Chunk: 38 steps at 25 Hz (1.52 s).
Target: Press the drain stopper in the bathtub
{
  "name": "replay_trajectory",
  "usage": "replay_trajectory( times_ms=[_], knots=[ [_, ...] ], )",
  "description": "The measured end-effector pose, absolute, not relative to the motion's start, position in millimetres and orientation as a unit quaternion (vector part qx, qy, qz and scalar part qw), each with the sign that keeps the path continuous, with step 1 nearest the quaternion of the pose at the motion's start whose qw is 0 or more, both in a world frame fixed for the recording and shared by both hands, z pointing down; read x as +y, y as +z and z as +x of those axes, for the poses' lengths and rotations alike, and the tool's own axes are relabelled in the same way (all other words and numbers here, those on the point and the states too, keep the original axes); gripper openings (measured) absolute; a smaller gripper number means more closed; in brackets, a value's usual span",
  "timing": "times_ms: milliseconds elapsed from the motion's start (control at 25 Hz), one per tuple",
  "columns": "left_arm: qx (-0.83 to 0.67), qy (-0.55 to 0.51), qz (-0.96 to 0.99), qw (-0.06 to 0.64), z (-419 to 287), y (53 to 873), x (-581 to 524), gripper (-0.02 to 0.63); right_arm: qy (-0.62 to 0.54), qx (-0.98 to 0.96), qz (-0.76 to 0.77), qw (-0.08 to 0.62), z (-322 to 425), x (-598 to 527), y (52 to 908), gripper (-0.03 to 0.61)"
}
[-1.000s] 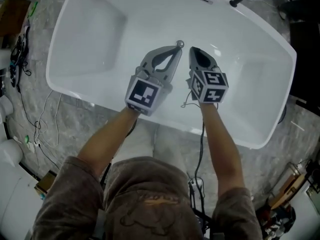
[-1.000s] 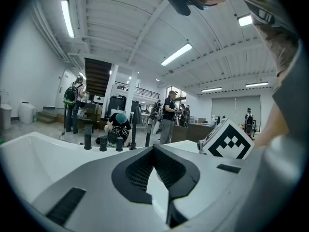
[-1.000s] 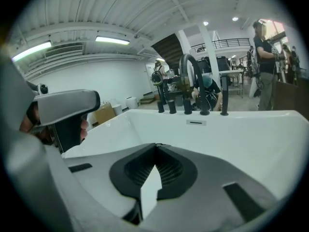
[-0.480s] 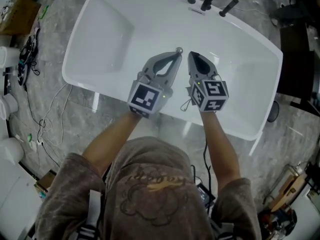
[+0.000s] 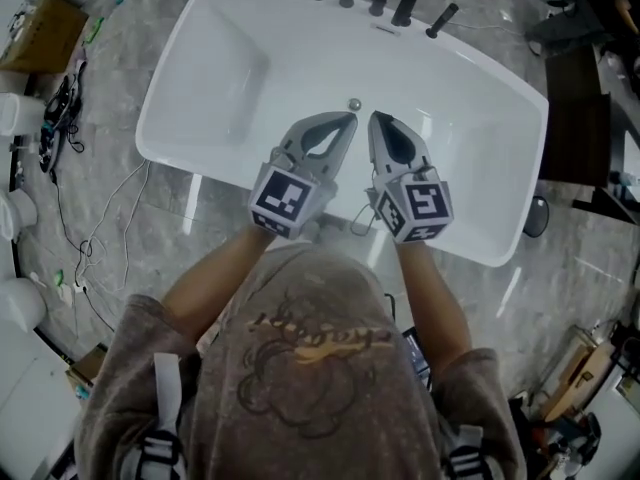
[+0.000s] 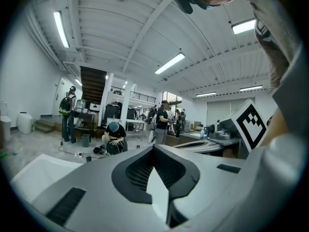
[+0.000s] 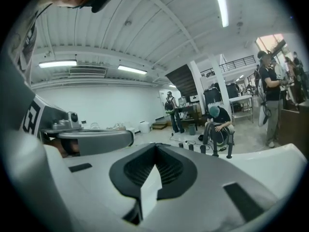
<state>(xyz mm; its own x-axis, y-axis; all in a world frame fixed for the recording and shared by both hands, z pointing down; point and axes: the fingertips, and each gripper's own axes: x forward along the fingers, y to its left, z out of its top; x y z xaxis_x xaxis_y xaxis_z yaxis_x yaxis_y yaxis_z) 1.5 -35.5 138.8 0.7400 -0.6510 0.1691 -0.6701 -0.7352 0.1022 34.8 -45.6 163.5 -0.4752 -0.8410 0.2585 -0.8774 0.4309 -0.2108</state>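
The white bathtub [image 5: 240, 78] lies below me in the head view, with the small round metal drain stopper [image 5: 354, 104] on its floor near the middle. My left gripper [image 5: 350, 118] and right gripper [image 5: 372, 117] hang side by side over the tub's near half, both shut with nothing in them. Their tips sit just short of the stopper and appear raised off it. In the left gripper view the left gripper [image 6: 154, 148] points out level across the room, jaws together. The right gripper [image 7: 155, 146] does the same in the right gripper view.
Black faucet fittings [image 5: 377, 4] line the tub's far rim and also show as faucet fittings [image 7: 216, 149]. Cables [image 5: 60, 118] and a cardboard box [image 5: 40, 28] lie on the marbled floor at left. Dark furniture [image 5: 590, 118] stands at right. A crouched person [image 6: 112, 139] is across the room.
The head view has pulled up and back, so the tub looks smaller. Both grippers have drawn away from the stopper, which the left tip had been touching.
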Motion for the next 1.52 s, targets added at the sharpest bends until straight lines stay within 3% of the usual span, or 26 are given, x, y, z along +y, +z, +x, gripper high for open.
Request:
replay_trajectory(
  times_ms=[880, 1520],
  knots=[
    [-0.275, 0.035, 0.960, 0.042, -5.0, 77.3, 33.9, 0.000, 0.043, -0.879, 0.475, -0.008, 36.2, 53.4, 67.5, 0.000],
    [-0.280, 0.033, 0.959, 0.037, -1.2, 83.4, 30.2, 0.000, 0.031, -0.893, 0.448, -0.033, 30.0, 59.3, 70.0, -0.002]
  ],
)
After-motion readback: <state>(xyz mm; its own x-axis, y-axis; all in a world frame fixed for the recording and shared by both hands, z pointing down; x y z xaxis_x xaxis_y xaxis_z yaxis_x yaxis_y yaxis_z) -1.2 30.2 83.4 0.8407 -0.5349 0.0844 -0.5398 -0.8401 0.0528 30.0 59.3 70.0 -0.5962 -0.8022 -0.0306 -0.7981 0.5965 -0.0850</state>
